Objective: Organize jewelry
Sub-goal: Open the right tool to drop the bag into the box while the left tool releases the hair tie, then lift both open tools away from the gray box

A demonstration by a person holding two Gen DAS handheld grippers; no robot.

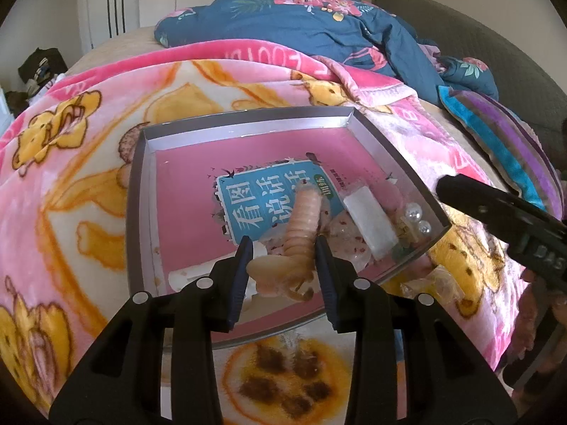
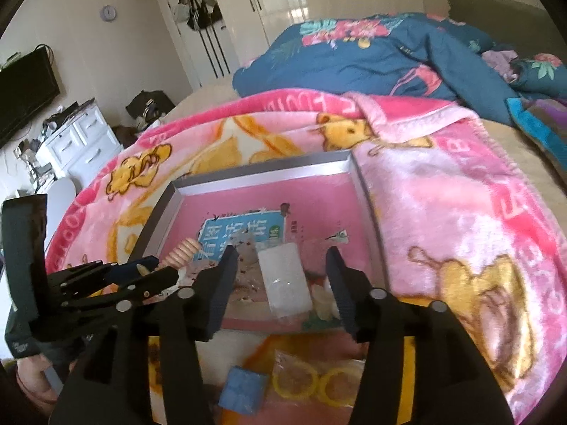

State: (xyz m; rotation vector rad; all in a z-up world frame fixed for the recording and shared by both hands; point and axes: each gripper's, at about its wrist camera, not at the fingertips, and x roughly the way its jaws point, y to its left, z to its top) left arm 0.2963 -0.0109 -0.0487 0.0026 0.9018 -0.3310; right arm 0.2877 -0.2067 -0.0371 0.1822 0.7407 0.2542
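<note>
A grey shallow box [image 1: 140, 191] with a pink floor lies on the bed blanket; it also shows in the right wrist view [image 2: 161, 209]. Inside lie a blue book [image 1: 255, 202], a shrimp-shaped pink hair clip [image 1: 301, 226], a white packet [image 1: 368, 219], pearl earrings [image 1: 416, 216] and small bagged pieces. My left gripper [image 1: 283, 251] is shut on the tail of the shrimp clip, low over the box. My right gripper [image 2: 280, 265] is open and empty above the white packet [image 2: 287, 276]. The left gripper shows in the right wrist view [image 2: 141, 272].
The pink cartoon blanket [image 1: 71, 177] covers the bed. A blue floral quilt [image 1: 301, 24] is heaped behind. In front of the box lie a bag with yellow rings [image 2: 312, 379] and a small blue square [image 2: 244, 389]. A striped pillow [image 1: 503, 148] lies right.
</note>
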